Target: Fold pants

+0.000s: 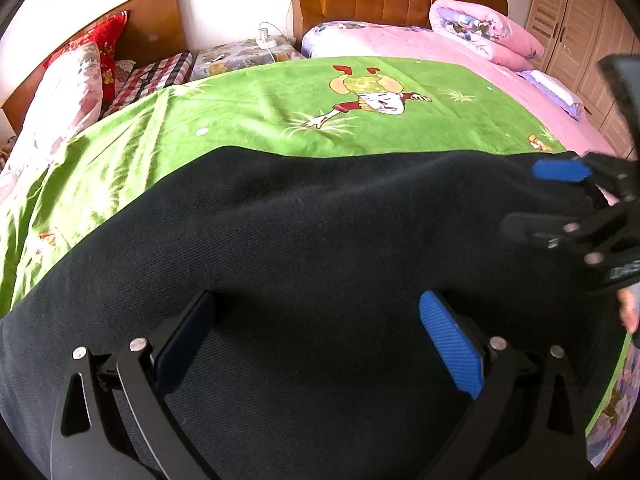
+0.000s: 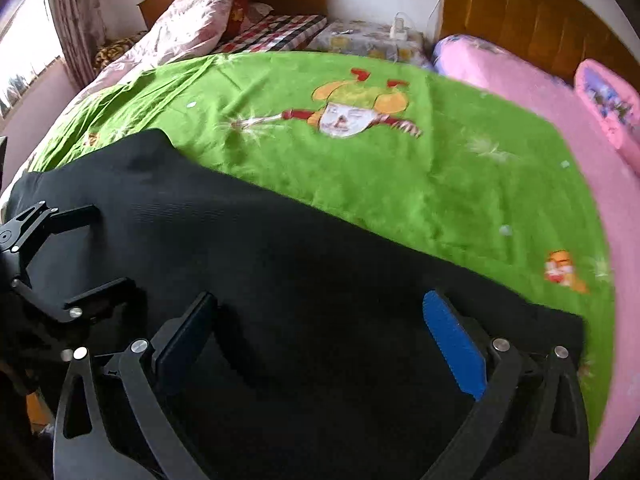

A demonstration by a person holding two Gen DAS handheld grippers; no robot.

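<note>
Pants [image 1: 300,240], black, lie flat with long axis left-right across green blanket [image 1: 248,120]. Left claw [image 1: 320,344] and right claw [image 2: 320,344] spread wide above fabric, grasping nothing.

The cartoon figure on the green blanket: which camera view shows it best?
The left wrist view: the cartoon figure on the green blanket is sharp there, beyond the black pants. The right wrist view shows the figure larger, but blurred.

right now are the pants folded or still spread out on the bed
Spread out, it seems: the black pants lie as one broad flat sheet across the green blanket. No fold edge shows, though hidden layers cannot be ruled out.
</note>
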